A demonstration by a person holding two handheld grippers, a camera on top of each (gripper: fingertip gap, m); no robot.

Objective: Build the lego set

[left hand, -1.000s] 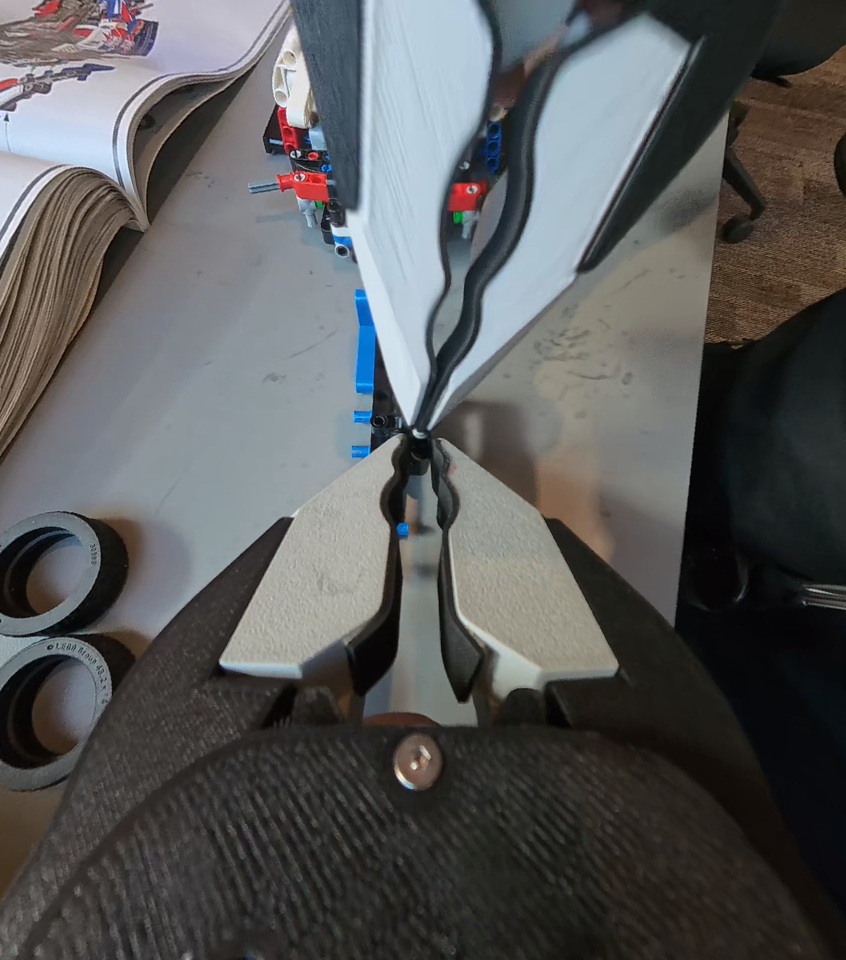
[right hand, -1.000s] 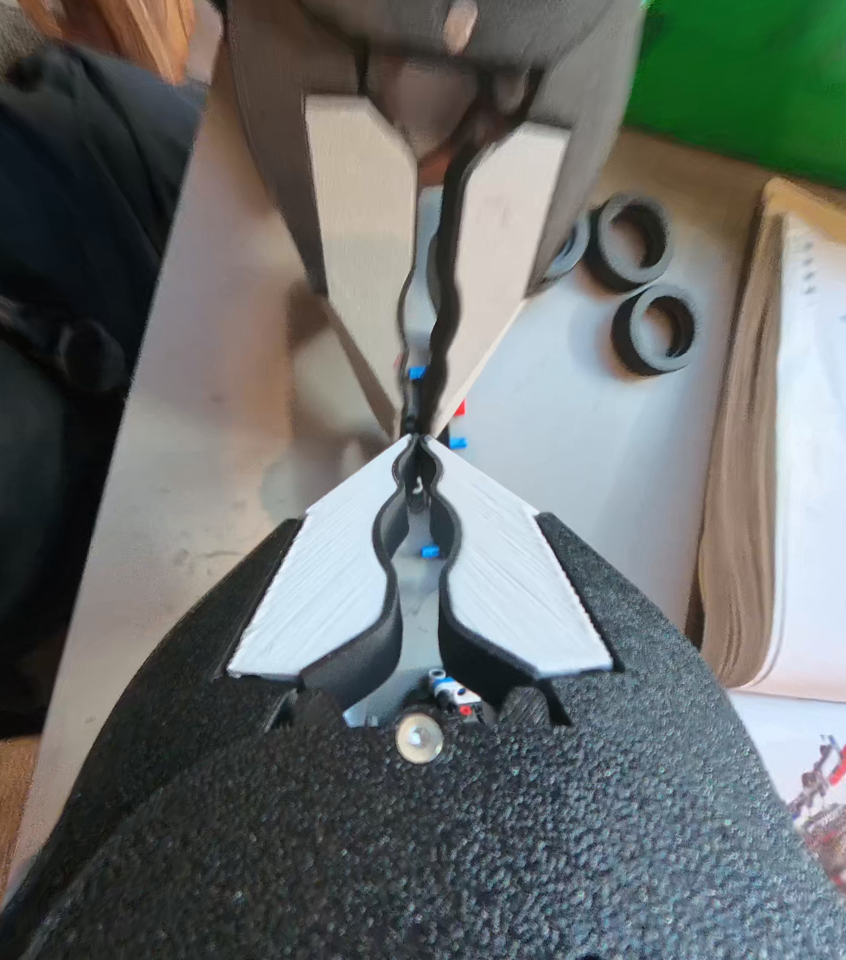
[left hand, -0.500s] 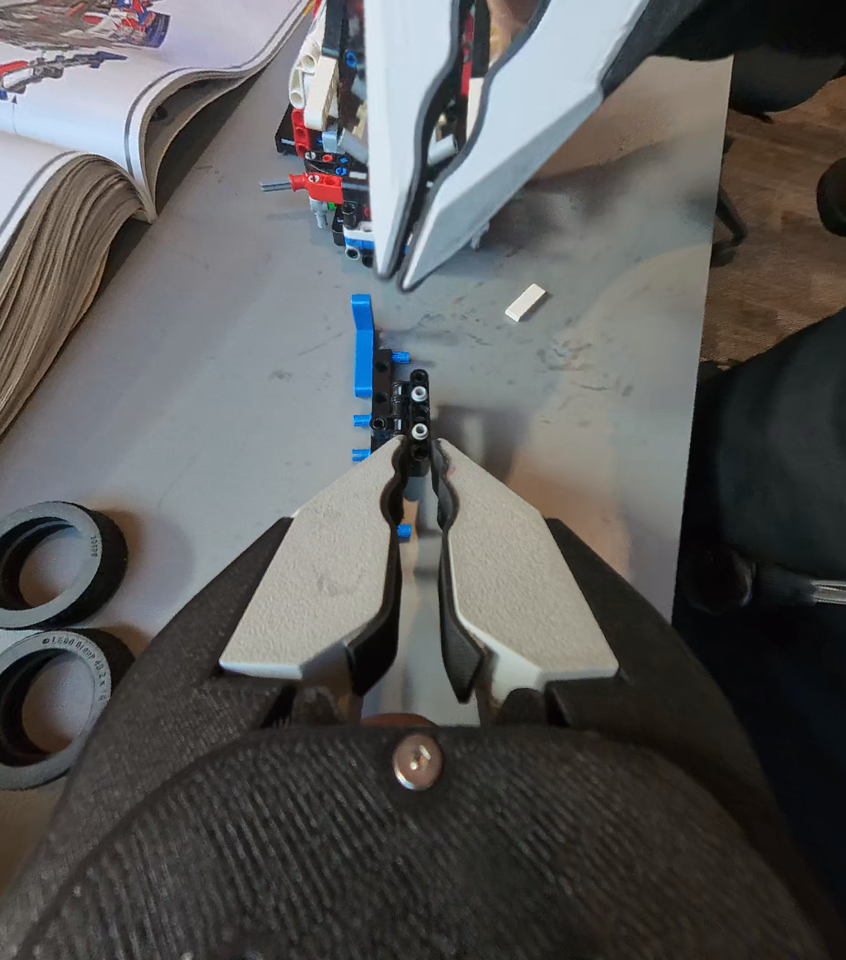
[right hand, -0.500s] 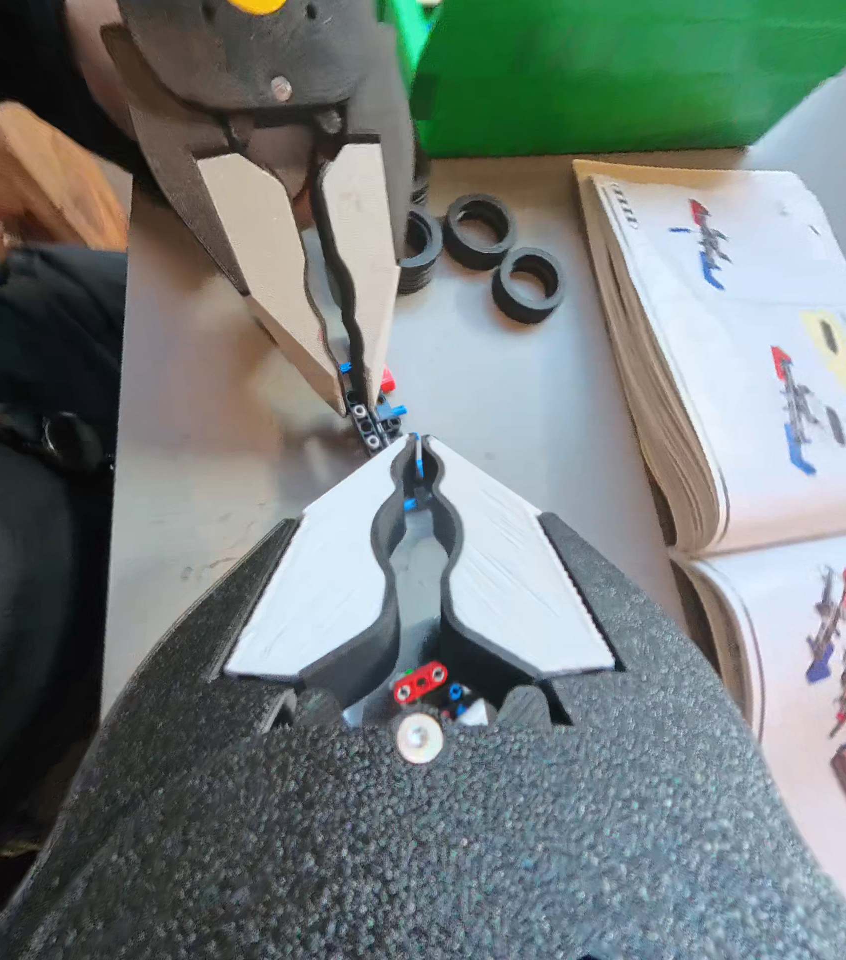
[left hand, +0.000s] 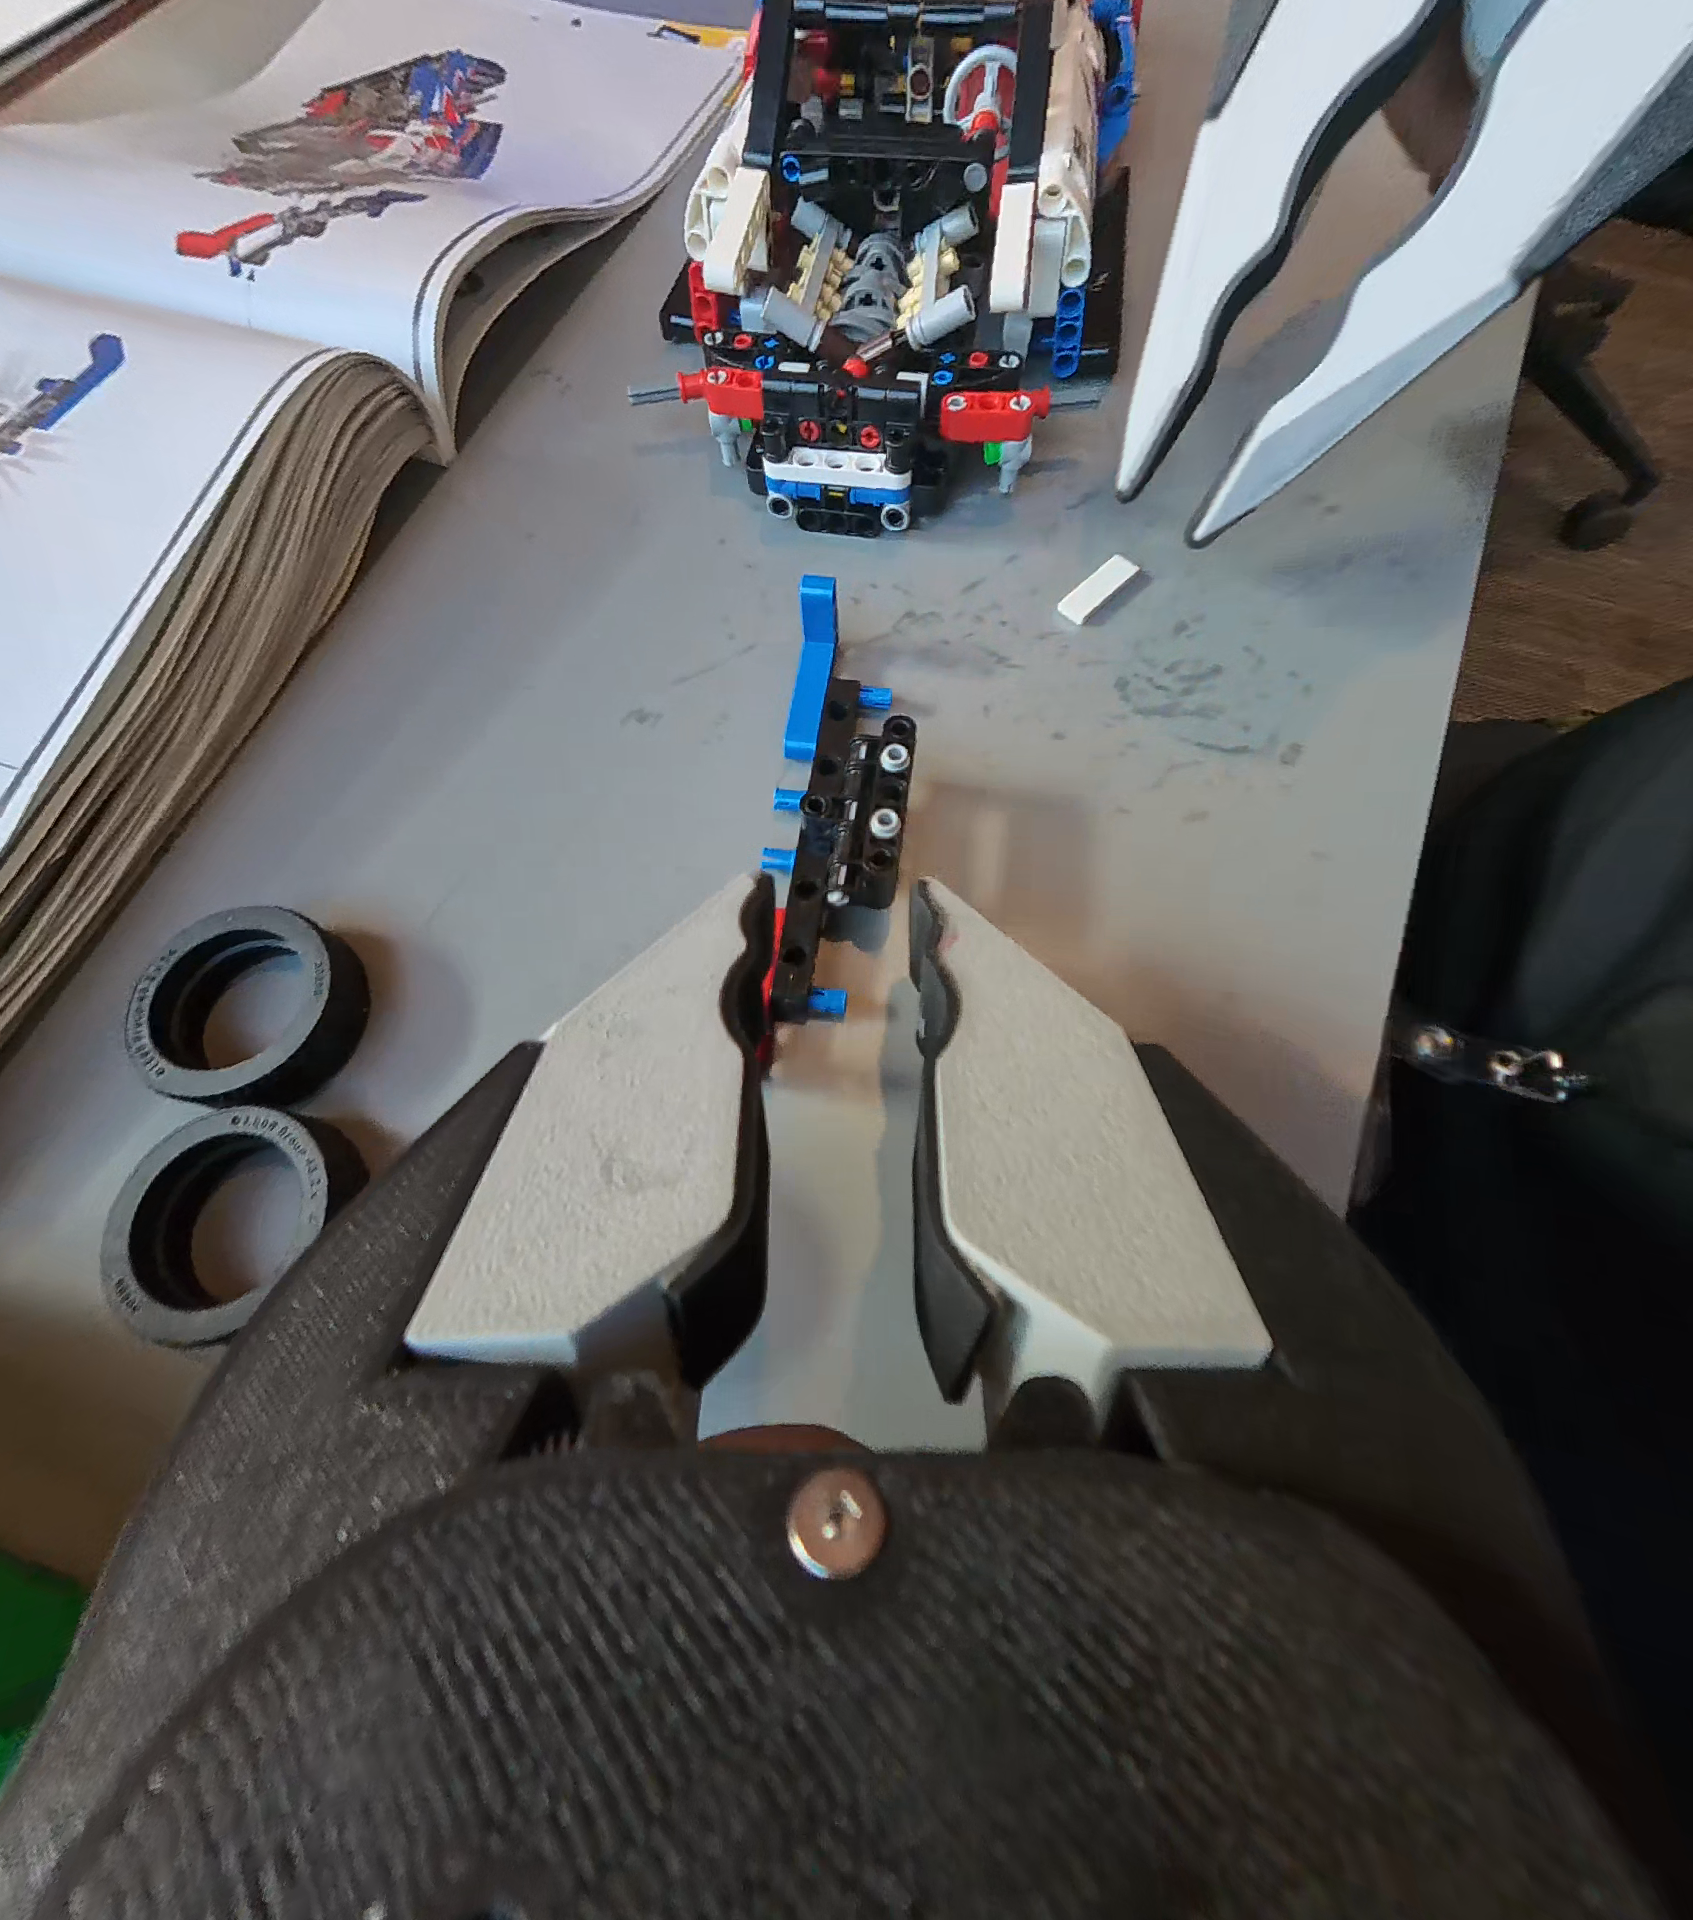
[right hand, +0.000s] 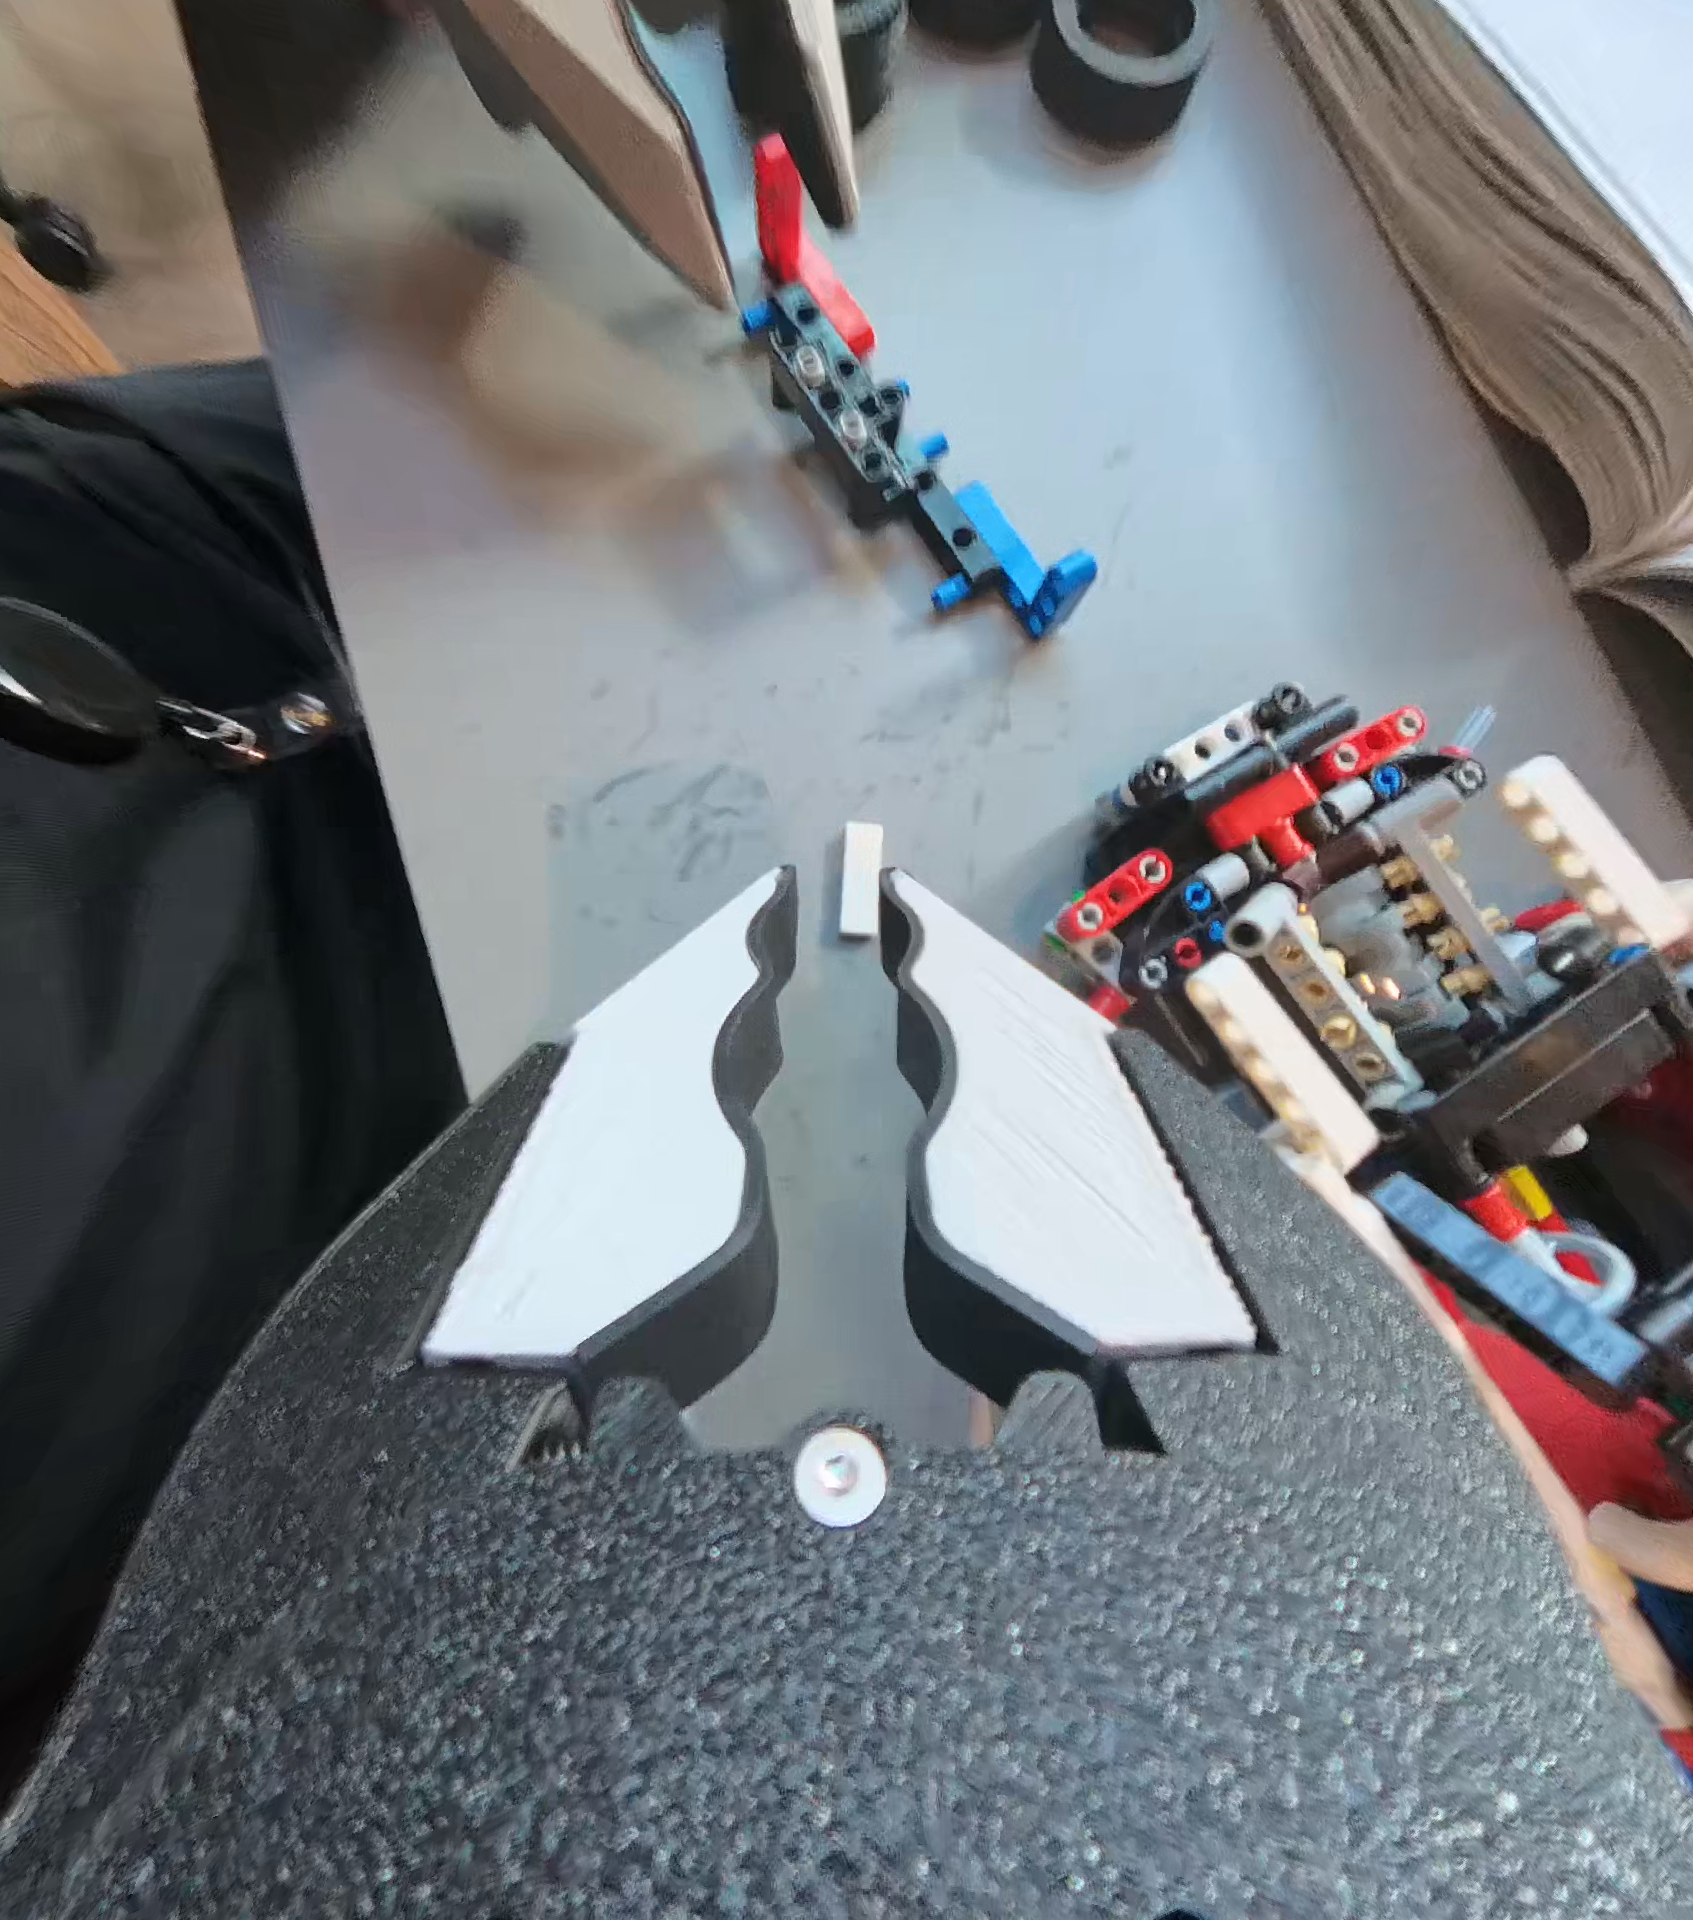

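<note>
- Jaws of the left gripper (left hand: 837, 899) are standing apart, holding nothing; the near end of a small black, blue and red lego sub-assembly (left hand: 837, 821) is lying between the fingertips, close against the left finger (left hand: 613, 1122).
- That sub-assembly is resting flat on the grey desk (left hand: 530, 810), with a blue angled piece at its far end and short blue pins sticking out along its sides. In the right wrist view the same sub-assembly (right hand: 899, 447) is showing a red piece at the end nearest the left gripper (right hand: 780, 197).
- Jaws of the right gripper (right hand: 837, 904) are also standing open and empty. A small white flat tile (right hand: 858, 881) is lying on the desk (right hand: 509, 520) right between the fingertips, nearer the right one; whether it is touching a finger cannot be told.
- In the left wrist view the right gripper (left hand: 1174, 514) is hanging point-down just beyond the white tile (left hand: 1097, 589), tips close to the desk.
- A partly built lego car (left hand: 889, 270), black, white, red and blue with its engine parts exposed, is sitting at the far side of the desk; in the right wrist view the car (right hand: 1341, 935) is lying just beside the right gripper.
- An open instruction booklet (left hand: 146, 416) is lying thick on the left, its pages fanned.
- Two black rubber tyres (left hand: 234, 1122) are sitting side by side near the booklet, well apart from the sub-assembly.
- A person's dark clothing (left hand: 1600, 1195) is showing past the desk edge.
</note>
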